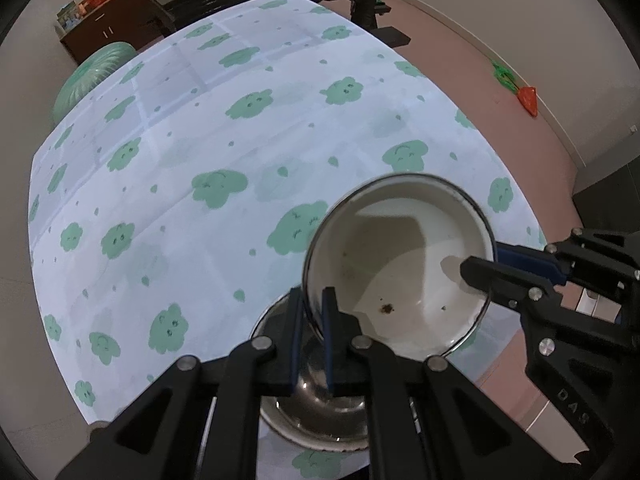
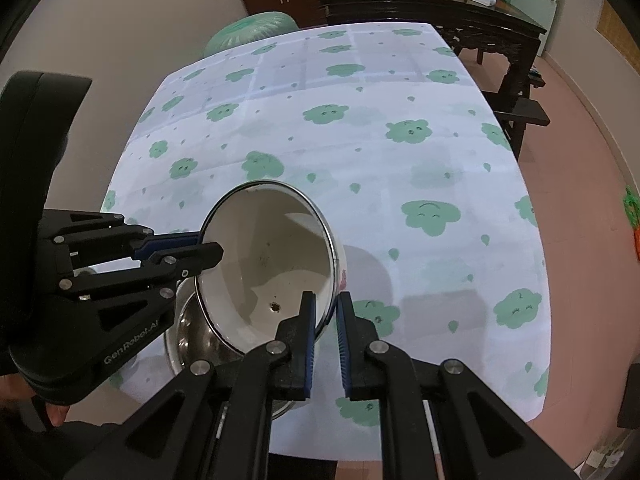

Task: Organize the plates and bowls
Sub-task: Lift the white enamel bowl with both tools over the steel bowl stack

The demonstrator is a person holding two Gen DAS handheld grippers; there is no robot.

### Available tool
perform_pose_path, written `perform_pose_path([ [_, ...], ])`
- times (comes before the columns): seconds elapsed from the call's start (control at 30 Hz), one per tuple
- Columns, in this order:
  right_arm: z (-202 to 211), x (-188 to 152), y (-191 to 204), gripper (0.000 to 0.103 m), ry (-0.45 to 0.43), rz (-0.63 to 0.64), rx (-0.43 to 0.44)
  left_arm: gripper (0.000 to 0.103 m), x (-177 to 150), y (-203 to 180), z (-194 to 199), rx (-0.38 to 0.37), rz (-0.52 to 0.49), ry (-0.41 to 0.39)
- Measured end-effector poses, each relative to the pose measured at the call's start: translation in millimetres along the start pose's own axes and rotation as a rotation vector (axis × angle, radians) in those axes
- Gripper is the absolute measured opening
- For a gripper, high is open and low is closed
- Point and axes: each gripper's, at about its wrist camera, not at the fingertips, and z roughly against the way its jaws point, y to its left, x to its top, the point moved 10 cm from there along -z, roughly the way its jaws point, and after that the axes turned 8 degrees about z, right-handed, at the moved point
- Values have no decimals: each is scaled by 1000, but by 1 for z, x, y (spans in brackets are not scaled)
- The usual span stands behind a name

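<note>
both the left gripper (image 1: 311,334) and the right gripper (image 2: 326,334) have their fingers clamped on opposite rims of the white bowl (image 1: 400,264), held tilted just above the steel bowl (image 1: 316,412) on the worktop (image 1: 200,140). the step looks like nesting; next, level it and lower it in.

The counter (image 2: 400,208) is lying bare across its far and right stretches, leaving wide passing room. Near the front edge a white bowl (image 1: 404,264) is hanging tilted over a steel bowl (image 1: 316,412), seemingly blocking that corner from above
</note>
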Motion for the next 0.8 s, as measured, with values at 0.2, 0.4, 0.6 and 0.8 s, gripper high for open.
perform_pose_path([
  [0.2,1,-11,18,12,19,24,11,6,-19,8,4,1,5,8],
  [0.4,-1,-20,32,12,33,35,16,6,-34,15,5,8,13,15],
  [0.6,-3,-28,44,12,51,47,20,6,-47,21,4,14,12,24],
  [0.8,-10,-42,57,13,89,58,28,6,-61,24,2,21,7,41],
])
